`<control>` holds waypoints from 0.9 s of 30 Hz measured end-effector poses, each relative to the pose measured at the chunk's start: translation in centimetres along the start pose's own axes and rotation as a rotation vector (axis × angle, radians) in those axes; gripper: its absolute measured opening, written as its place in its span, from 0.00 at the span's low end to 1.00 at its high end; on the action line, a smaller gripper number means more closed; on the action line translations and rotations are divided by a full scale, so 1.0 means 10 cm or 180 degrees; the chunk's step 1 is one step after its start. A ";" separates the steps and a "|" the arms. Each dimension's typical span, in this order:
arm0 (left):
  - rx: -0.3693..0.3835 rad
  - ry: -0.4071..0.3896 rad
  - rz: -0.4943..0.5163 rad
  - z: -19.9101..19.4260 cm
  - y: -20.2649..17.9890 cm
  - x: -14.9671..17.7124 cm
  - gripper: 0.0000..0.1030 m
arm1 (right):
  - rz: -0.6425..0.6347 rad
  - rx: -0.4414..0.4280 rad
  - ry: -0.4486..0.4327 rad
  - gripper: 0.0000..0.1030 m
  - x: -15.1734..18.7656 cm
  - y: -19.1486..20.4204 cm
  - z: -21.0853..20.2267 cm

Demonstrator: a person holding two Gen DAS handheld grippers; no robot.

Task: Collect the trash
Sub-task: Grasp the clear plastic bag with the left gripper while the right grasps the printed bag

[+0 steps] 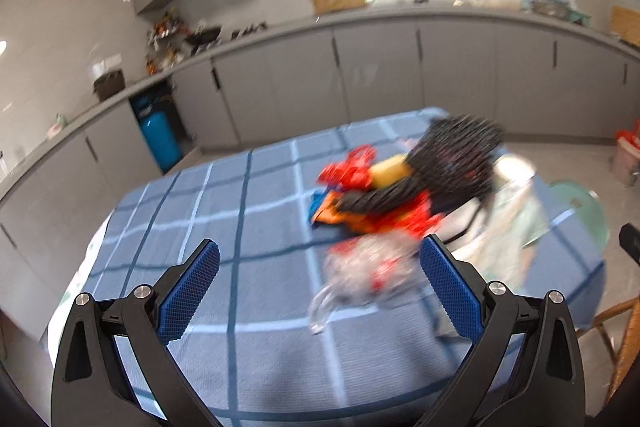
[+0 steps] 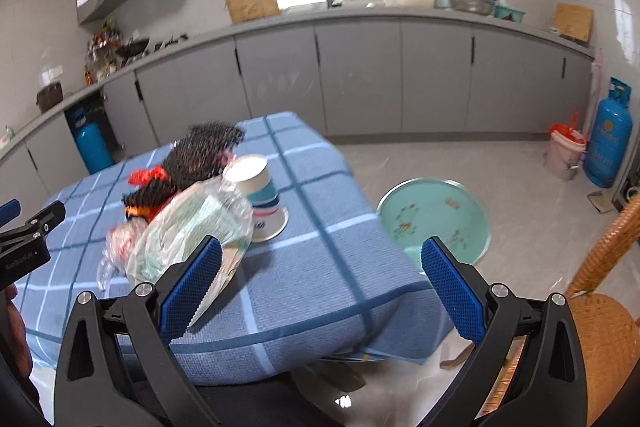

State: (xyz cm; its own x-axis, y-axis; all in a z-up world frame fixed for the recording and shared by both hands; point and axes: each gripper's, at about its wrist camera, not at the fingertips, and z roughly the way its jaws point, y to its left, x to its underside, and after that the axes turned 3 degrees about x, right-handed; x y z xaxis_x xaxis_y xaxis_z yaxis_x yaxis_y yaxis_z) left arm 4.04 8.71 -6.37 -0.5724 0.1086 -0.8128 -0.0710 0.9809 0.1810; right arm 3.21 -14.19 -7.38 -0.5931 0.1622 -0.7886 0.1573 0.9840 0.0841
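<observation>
A heap of trash lies on the blue checked tablecloth (image 1: 240, 227). In the blurred left wrist view I see a black patterned bag (image 1: 456, 163), red wrappers (image 1: 352, 167), an orange wrapper (image 1: 340, 215) and crumpled clear plastic (image 1: 368, 267). My left gripper (image 1: 320, 287) is open just short of that plastic. The right wrist view shows a paper cup (image 2: 260, 199) that appears to stand upside down, a clear plastic bag (image 2: 192, 227) leaning on it, and the black bag (image 2: 200, 151) behind. Beside the clear bag, my right gripper (image 2: 320, 287) is open and holds nothing.
A green basin (image 2: 436, 219) lies on the floor past the table's right edge. A bin with a red liner (image 2: 566, 151) and a blue gas cylinder (image 2: 608, 143) stand at the far right. A wicker chair (image 2: 600, 327) is close on the right. Grey cabinets line the back.
</observation>
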 end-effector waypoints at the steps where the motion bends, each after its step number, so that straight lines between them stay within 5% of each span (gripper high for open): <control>1: -0.0022 0.0048 -0.0007 0.06 0.04 0.03 0.96 | -0.0011 -0.0036 0.0047 0.95 -0.01 0.04 0.07; 14: -0.0034 0.0387 -0.0151 0.50 0.16 0.15 0.96 | -0.0215 -0.0337 0.0232 0.95 -0.07 0.55 0.52; 25: 0.0179 0.0620 -0.0100 1.04 -0.06 0.16 0.95 | -0.0220 -0.0494 0.0576 0.95 0.03 0.73 0.97; 27: 0.0241 0.0662 -0.0113 1.11 -0.07 0.20 0.94 | -0.0197 -0.0625 0.0697 0.84 0.06 0.74 1.05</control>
State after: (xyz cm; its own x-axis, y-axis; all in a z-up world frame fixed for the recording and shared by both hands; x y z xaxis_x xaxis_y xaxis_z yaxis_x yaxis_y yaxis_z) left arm 12.05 10.06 -14.28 -0.7273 0.0459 -0.6847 -0.0371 0.9937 0.1061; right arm 12.34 -7.56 -13.58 -0.7563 0.0927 -0.6476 -0.0276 0.9845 0.1731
